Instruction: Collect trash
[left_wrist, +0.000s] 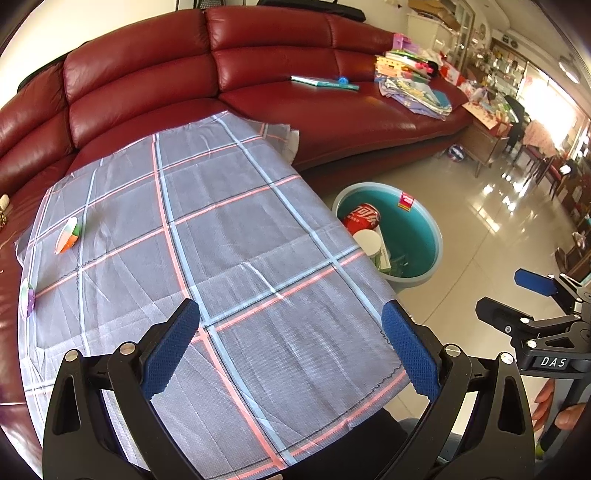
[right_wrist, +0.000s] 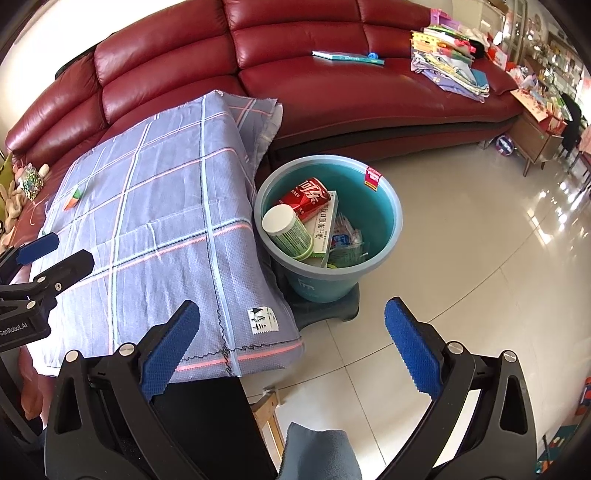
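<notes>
Left wrist view: the left gripper (left_wrist: 291, 343) hangs above the near end of the checked cloth (left_wrist: 207, 236), its blue-padded jaws spread wide with nothing between them.
Right wrist view: the right gripper (right_wrist: 291, 343) hangs over the near right corner of the cloth and the pale floor tiles (right_wrist: 461, 229), jaws also wide apart and empty.
Landmark: a teal bin (right_wrist: 388, 206) stands on the floor, touching or just beside the right edge of the cloth-covered surface, in front of the red leather sofa (right_wrist: 332, 92).
Trash in the bin: a red drink can (right_wrist: 308, 197) lies tilted against the back left wall; a white-capped green container (right_wrist: 290, 230) leans just in front of it; a flat white box with printed characters (right_wrist: 325, 229) stands on edge beside them; crumpled clear wrappers (right_wrist: 347, 243) sit at the bottom right.
Bin rim: a small pink-red label (right_wrist: 372, 177) is stuck on the far side.
Trash left of the bin: a small orange, green and white piece (left_wrist: 68, 234) lies on the far left part of the cloth, well apart from the bin; a purple-tinted round piece (left_wrist: 27, 297) sits at the cloth's left edge, nearer the camera.
Behind the bin: a thin teal book (right_wrist: 347, 57) lies on the sofa seat, and a pile of papers and fabrics (right_wrist: 450, 70) further right.
Person: fingers (left_wrist: 561, 413) grip the right gripper's handle at the lower right of the left wrist view.
</notes>
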